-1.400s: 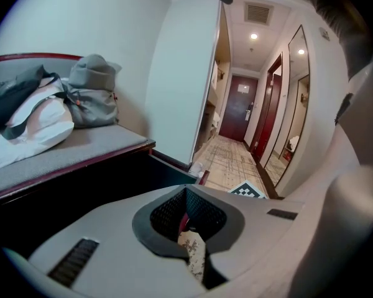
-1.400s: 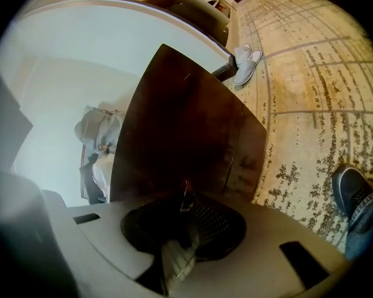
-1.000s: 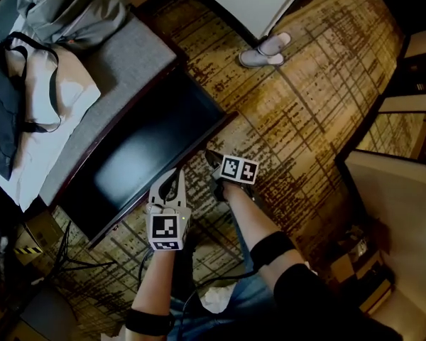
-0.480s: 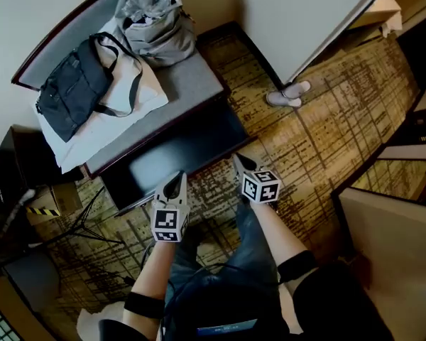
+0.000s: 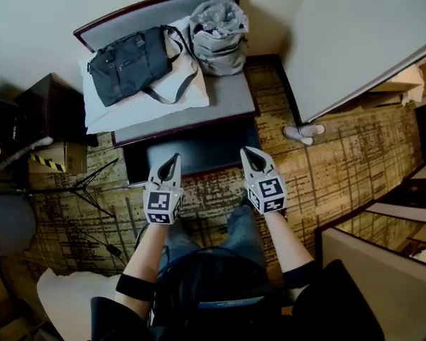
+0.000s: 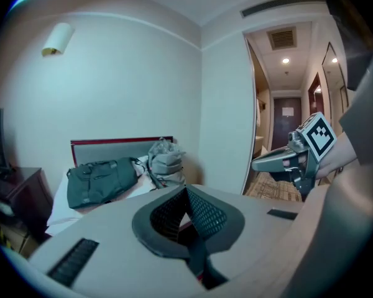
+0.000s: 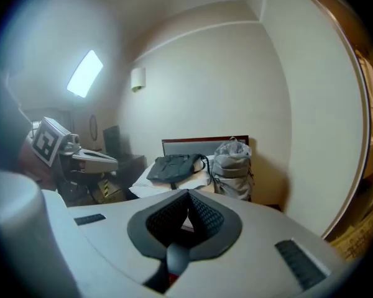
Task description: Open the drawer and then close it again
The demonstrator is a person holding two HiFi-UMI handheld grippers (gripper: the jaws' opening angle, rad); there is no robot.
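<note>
The drawer (image 5: 197, 153) is the dark glossy panel under the grey-topped bench (image 5: 231, 94), straight ahead of me in the head view. I cannot tell whether it stands out from the bench. My left gripper (image 5: 170, 163) and right gripper (image 5: 247, 153) hang in the air side by side in front of it, touching nothing. Both are shut and empty. In the left gripper view the left gripper's (image 6: 186, 194) pads meet, and the right gripper (image 6: 256, 164) shows at the right. In the right gripper view the right gripper's (image 7: 188, 197) pads meet too, with the left gripper (image 7: 114, 161) at the left.
On the bench lie a dark bag (image 5: 131, 62), a white tote (image 5: 138, 99) and a grey backpack (image 5: 219, 28). A black cabinet (image 5: 46, 109), a box (image 5: 53, 160) and cables (image 5: 92, 197) are at the left. Slippers (image 5: 304, 131) lie by the white wall (image 5: 362, 41).
The head view has risen well above the bench. Both grippers have lifted from low beside the drawer to the air before it, and the right one has rolled.
</note>
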